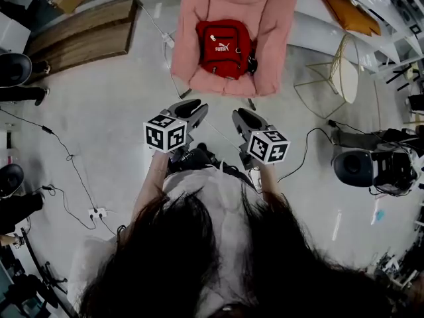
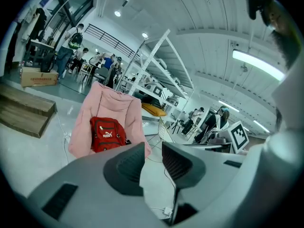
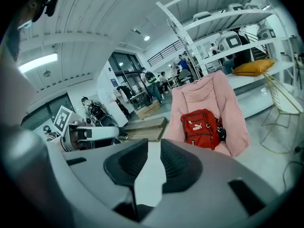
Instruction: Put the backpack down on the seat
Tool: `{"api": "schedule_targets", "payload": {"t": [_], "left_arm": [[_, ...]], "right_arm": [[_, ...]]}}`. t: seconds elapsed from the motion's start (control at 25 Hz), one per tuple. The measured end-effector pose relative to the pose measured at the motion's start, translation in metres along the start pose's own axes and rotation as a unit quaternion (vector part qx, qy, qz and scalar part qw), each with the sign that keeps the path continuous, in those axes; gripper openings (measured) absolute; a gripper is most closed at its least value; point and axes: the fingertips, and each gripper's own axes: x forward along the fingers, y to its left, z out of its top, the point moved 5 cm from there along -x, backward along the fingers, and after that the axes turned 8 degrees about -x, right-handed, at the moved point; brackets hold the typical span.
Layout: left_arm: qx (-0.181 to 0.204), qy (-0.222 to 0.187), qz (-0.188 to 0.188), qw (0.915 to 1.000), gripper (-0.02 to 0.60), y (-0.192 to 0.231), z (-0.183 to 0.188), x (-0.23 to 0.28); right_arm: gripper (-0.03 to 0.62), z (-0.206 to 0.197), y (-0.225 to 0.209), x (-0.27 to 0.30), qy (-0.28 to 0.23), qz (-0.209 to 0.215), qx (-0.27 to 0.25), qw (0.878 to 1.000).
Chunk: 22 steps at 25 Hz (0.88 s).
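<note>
Left gripper view shows the left tool (image 2: 153,151) with its jaws only a little apart and nothing between them. The right tool (image 3: 153,148) also has a small gap and holds nothing. I count two tools, one red backpack (image 1: 224,48) and one pink seat (image 1: 268,25). The backpack lies on the seat, well ahead of both tools and touching neither.
</note>
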Motion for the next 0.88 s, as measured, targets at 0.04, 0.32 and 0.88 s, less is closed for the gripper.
{"api": "schedule_targets", "payload": {"t": [0.04, 0.32, 0.88], "left_arm": [[-0.002, -0.002, 0.002, 1.0000, 0.124, -0.005, -0.003, 0.000], [-0.012, -0.007, 0.020, 0.9997, 0.124, -0.042, -0.035, -0.003], [-0.020, -0.005, 0.037, 0.9991, 0.124, -0.085, -0.093, -0.018]], "right_arm": [[0.092, -0.001, 0.000, -0.005, 0.001, 0.002, -0.002, 1.000], [0.092, -0.015, 0.000, -0.045, 0.007, 0.023, -0.022, 0.999], [0.086, -0.060, 0.010, -0.098, 0.017, 0.044, -0.033, 0.998]]}}
